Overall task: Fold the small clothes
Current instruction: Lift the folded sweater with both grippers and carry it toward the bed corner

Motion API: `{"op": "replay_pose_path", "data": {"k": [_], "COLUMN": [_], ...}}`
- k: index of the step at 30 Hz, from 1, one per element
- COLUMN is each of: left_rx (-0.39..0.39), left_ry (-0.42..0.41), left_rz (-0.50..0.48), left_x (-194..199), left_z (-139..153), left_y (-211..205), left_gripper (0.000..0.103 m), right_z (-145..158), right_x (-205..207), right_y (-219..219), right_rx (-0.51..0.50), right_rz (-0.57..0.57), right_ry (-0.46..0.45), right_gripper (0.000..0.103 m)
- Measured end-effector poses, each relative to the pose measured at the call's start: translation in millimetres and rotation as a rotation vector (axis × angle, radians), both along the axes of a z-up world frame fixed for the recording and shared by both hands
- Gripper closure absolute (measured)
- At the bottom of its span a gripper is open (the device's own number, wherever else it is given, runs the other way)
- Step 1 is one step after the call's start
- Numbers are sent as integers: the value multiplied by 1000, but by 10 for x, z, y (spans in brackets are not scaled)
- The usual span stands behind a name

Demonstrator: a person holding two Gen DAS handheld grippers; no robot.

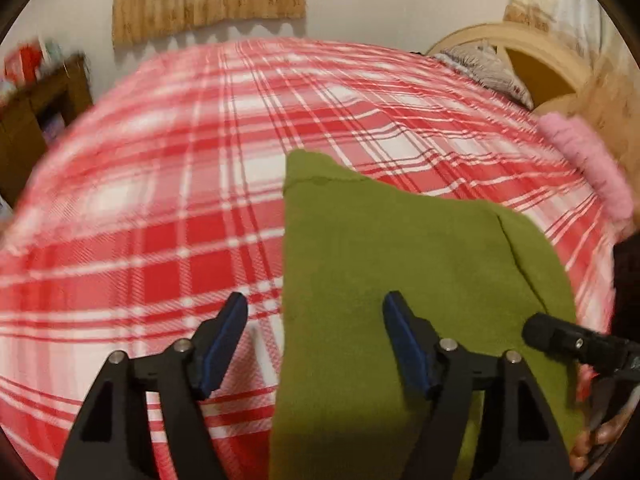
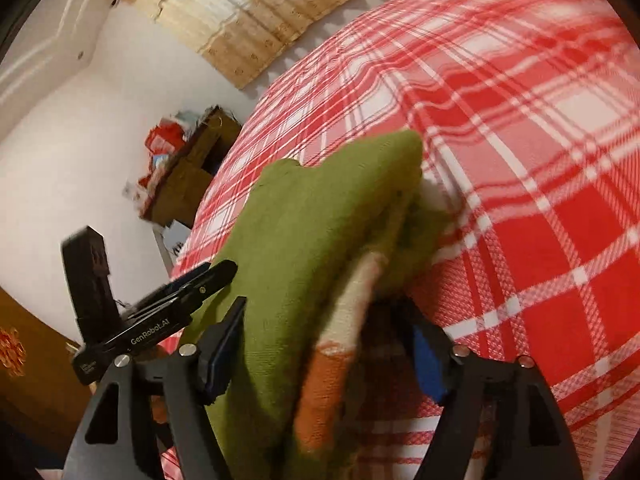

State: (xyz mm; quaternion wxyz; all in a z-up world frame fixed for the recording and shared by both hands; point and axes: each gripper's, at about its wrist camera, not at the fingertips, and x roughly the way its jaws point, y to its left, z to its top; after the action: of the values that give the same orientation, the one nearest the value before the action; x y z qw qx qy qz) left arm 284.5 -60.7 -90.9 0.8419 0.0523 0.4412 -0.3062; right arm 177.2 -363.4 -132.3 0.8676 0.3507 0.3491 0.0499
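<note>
A green garment point(image 1: 400, 260) lies flat on the red and white plaid bed cover point(image 1: 160, 200). My left gripper point(image 1: 316, 316) hovers open over the garment's left edge, with one finger above the cover, the other above the cloth, and nothing gripped. In the right wrist view the green garment point(image 2: 312, 220) is bunched and lifted off the cover, showing a cream and orange underside. It passes between the jaws of my right gripper point(image 2: 324, 312). The right blue pad point(image 2: 428, 360) stands apart from the cloth, so the jaws are open. The left gripper's black body point(image 2: 160, 320) shows beside it.
A pink fluffy item point(image 1: 584, 168) lies at the bed's right edge. Behind it are a grey pillow point(image 1: 488, 68) and a wooden headboard point(image 1: 532, 52). A wooden cabinet point(image 1: 36, 120) with clutter stands left of the bed. A person's hand point(image 1: 596, 440) shows at the lower right.
</note>
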Motion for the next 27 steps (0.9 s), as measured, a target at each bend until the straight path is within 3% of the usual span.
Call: {"op": "replay_pose_path", "data": {"k": [3,5,7,8,9,10,12,19,27], "left_rx": [-128,-201,-193,-188,-175,-162,-149,-243,-167], "left_ry": [139,186,156,136,108,78,19,-114,-186], "left_rz": [0,-40,-50,-57,-55,-47,-42,26,141], "left_x": [119,102,44,2,-50,-105,-210,-558,-823], "left_z": [-127,-162,-136,-113,-82,-48,28,415,702], "left_y": [93,105,67,48,28,10,-1,447,740], "left_gripper": [32,47,52,57,58,63,70,74,75], "right_z": [7,16,31,52,68,75,212,727,1054], "right_x": [72,154,215,235,255,245,211,-125,-231], "right_y": [76,159,248,303,337,354,493,942,1213], "right_rx": [-67,-124,-188,-227,-229,-230,-324,-503,-456], "right_rz": [2,6,17,16,34,39,40,79,129], "right_ry": [-4,-1,3,5,5,4,-21,-168,-250], "right_gripper": [26,25,25,35,53,56,60,61,63]}}
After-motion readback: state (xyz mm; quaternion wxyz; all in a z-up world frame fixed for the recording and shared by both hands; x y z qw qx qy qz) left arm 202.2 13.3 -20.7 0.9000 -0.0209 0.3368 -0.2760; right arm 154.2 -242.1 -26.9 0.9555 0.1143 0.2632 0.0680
